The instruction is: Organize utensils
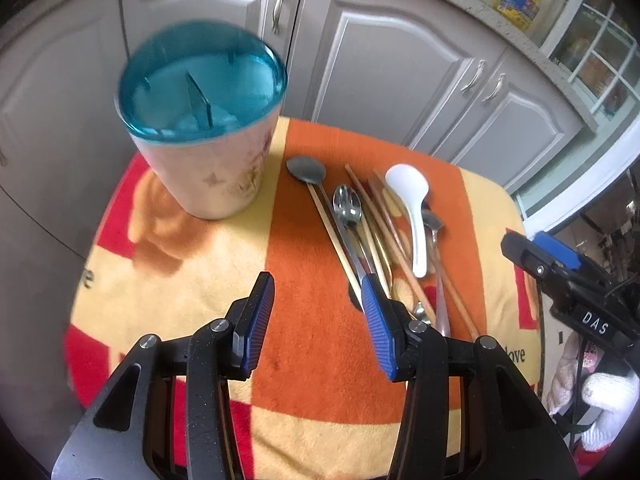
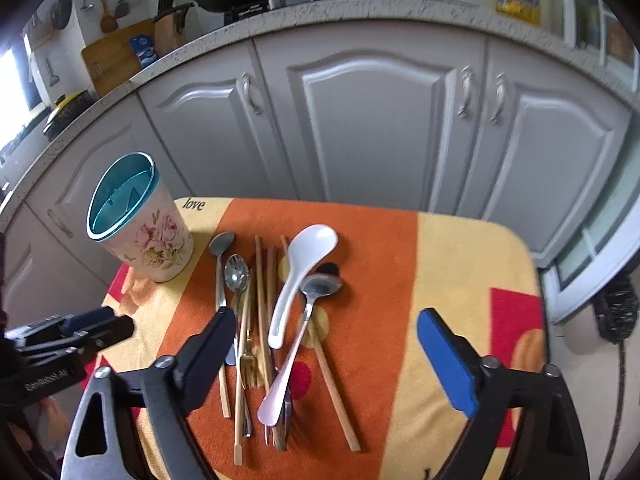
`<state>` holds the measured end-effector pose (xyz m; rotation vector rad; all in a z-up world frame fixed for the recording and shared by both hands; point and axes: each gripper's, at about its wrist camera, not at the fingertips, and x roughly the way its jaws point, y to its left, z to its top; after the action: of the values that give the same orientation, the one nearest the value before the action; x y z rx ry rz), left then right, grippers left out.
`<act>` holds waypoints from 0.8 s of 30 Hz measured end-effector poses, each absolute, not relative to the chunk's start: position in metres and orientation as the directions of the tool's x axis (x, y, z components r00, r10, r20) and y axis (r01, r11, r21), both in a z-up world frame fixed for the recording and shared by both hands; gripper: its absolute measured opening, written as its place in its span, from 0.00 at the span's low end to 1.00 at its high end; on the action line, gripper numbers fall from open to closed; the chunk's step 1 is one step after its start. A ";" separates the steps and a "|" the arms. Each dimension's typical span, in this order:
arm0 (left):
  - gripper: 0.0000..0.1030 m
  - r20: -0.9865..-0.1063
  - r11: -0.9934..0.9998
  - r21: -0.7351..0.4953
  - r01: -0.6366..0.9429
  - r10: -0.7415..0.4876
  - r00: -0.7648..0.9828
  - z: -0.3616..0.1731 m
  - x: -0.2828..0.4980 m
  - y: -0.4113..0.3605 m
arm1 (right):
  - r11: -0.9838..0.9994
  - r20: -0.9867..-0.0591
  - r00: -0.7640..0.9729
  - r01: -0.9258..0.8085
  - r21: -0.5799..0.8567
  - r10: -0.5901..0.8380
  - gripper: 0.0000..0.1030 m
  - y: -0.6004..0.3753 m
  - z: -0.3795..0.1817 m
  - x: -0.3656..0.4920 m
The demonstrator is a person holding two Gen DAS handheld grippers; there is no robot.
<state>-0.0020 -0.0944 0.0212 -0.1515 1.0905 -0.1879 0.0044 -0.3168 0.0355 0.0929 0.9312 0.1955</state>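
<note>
**Both grippers released above the utensil pile**

The left gripper (image 1: 318, 294) hangs spread wide and empty — utensils (image 1: 376, 232) just ahead to its right, floral holder (image 1: 202, 120) ahead-left. The right gripper (image 2: 326, 330) is likewise released, the pile (image 2: 272, 320) lying between its fingers on the cloth-covered bench (image 2: 460, 264), the holder (image 2: 138, 220) far ahead-left.

Four spoons (image 2: 306, 256), one holder (image 2: 138, 220), several chopsticks (image 2: 262, 312).

A fuzzy matt cloth (image 2: 460, 248) is seen ahead of the tool; glossy metal spoons (image 2: 236, 272), seemingly wooden chopsticks (image 2: 262, 308), a smooth white ladle (image 2: 300, 264).
</note>
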 end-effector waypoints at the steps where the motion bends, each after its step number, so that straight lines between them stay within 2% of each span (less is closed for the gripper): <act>1: 0.43 -0.869 0.974 -0.216 0.073 -0.226 0.440 0.016 0.001 -0.097 | 0.975 -0.792 0.569 -0.135 0.177 0.223 0.81 -0.318 0.031 0.010; 9: 0.41 -0.861 0.969 -0.247 0.024 -0.230 0.454 0.001 0.035 -0.106 | 0.962 -0.810 0.520 -0.162 0.219 0.272 0.68 -0.321 0.013 0.040; 12: 0.38 -0.862 0.974 -0.227 -0.002 -0.200 0.465 -0.004 0.049 -0.110 | 0.960 -0.809 0.517 -0.167 0.226 0.280 0.67 -0.321 0.009 0.053; 16: 0.32 -0.870 0.982 -0.188 -0.023 -0.156 0.467 -0.016 0.066 -0.119 | 0.943 -0.805 0.492 -0.164 0.289 0.332 0.59 -0.327 -0.001 0.075; 24: 0.31 -0.883 0.983 -0.171 -0.069 -0.122 0.454 -0.031 0.086 -0.121 | 0.912 -0.809 0.421 -0.160 0.378 0.409 0.53 -0.332 -0.028 0.119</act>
<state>0.0864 -0.1209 -0.0311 -0.1928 1.1008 -0.0331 0.1192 -0.3324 -0.0279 0.2585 1.0806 0.3615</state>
